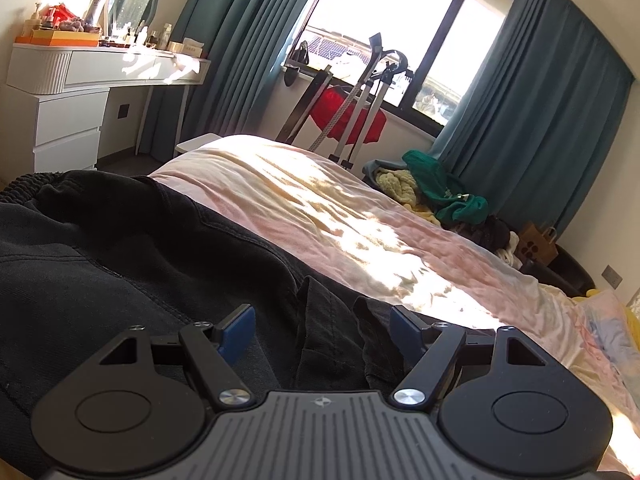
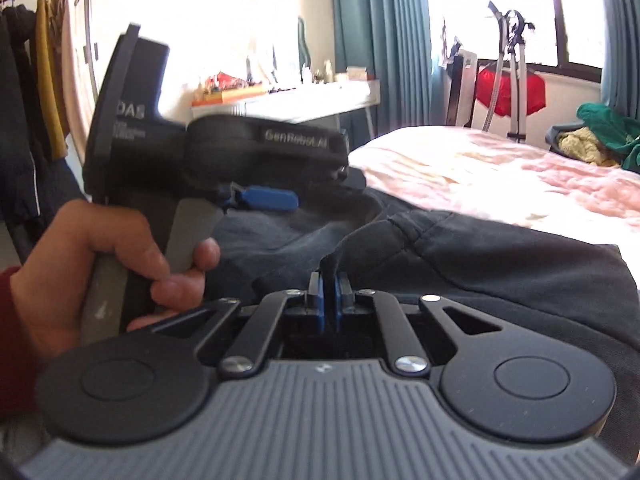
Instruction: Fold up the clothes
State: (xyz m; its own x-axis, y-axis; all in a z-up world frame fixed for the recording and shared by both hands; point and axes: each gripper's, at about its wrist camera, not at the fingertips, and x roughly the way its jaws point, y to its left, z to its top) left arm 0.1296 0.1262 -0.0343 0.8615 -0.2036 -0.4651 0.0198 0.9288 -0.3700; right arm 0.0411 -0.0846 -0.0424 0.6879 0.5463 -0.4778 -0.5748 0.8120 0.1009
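Observation:
A black garment [image 1: 132,248] with an elastic waistband lies spread over the near part of the bed. My left gripper [image 1: 322,326] hovers just above it, open, its blue pads wide apart with wrinkled black cloth below them. In the right wrist view the same black garment [image 2: 480,256] covers the bed's near side. My right gripper [image 2: 329,286] is shut on a pinched fold of that cloth, which rises in a small peak from between the blue pads. The left gripper [image 2: 272,199] shows at the left of that view, held by a person's hand [image 2: 100,256] in a red sleeve.
The bed [image 1: 360,216] has a pink and yellow sheet lit by the sun. A heap of green and yellow clothes [image 1: 436,188] lies at its far side. A white dressing table [image 1: 80,76], a clothes rack [image 2: 36,72], teal curtains and a red-draped stand [image 1: 348,116] line the room.

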